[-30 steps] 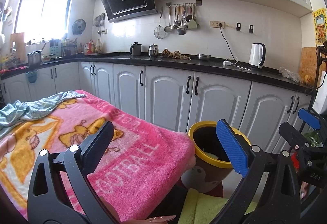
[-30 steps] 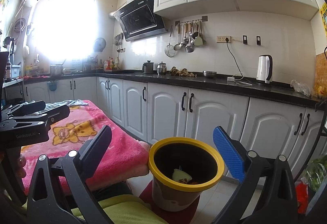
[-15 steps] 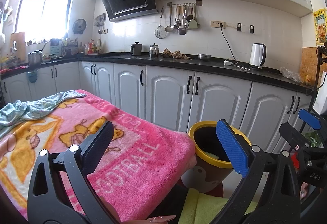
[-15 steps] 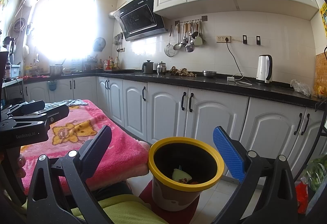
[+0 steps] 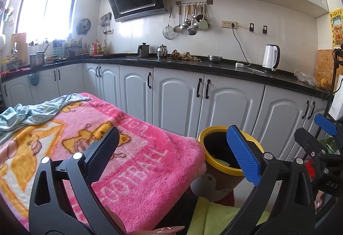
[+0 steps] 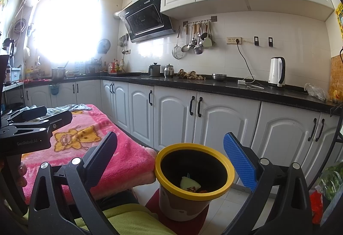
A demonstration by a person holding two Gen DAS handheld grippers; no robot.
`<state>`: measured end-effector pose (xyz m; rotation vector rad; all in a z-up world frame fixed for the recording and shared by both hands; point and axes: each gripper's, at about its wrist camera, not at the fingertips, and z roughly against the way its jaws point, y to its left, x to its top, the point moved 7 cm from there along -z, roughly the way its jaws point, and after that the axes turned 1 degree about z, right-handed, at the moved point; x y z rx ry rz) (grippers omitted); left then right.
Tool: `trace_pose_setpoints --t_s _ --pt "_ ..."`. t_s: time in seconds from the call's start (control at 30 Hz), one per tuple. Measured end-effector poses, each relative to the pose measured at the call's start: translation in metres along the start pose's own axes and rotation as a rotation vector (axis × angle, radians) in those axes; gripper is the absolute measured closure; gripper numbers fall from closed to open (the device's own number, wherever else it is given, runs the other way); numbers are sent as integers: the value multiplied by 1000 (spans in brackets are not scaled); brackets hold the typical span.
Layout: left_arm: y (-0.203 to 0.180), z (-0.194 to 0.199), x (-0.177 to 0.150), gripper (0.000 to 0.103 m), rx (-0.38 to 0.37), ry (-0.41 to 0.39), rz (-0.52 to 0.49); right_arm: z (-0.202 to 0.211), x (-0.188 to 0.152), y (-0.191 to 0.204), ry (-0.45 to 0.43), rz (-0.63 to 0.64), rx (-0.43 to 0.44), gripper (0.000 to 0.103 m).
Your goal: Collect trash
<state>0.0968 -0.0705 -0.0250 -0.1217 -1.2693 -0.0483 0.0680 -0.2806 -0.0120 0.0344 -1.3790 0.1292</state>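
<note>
A yellow-rimmed trash bin (image 6: 194, 179) stands on the floor beside the pink blanket; scraps of trash (image 6: 189, 184) lie at its bottom. My right gripper (image 6: 171, 155) hovers open just above and before the bin, holding nothing. In the left wrist view the same bin (image 5: 223, 162) shows partly behind the blue finger. My left gripper (image 5: 173, 149) is open and empty over the corner of the pink blanket (image 5: 133, 162). The left gripper's body (image 6: 32, 127) appears at the left edge of the right wrist view.
A light blue cloth (image 5: 32, 110) lies crumpled on the blanket's far end. White cabinets (image 6: 225, 123) under a black counter (image 6: 235, 85) run behind the bin. A white kettle (image 6: 276, 72) stands on the counter. Yellow-green fabric (image 6: 133, 222) sits at the bottom.
</note>
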Motion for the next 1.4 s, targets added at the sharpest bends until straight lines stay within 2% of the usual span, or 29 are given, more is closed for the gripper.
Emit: trace_pose_setpoints --t_s 0.73,0.9,1.07,1.13,1.27,1.33,1.4 --pt "2 -1 -3 11 -1 7 3 0 0 -1 2 -1 -1 6" --pt "3 -3 -11 11 -6 33 7 -1 -3 1 7 2 5 6" --pt "18 -7 -13 11 17 68 56 -8 -3 6 30 16 32 6" --pt "42 -7 -15 11 40 102 121 -16 0 14 56 23 71 6" --pt "121 5 -23 11 177 157 239 -42 15 63 95 84 203 6" --pt "196 29 -33 11 343 165 324 -63 24 123 131 145 353 6" --pt "276 62 -52 11 562 196 418 -84 25 196 213 191 515 6"
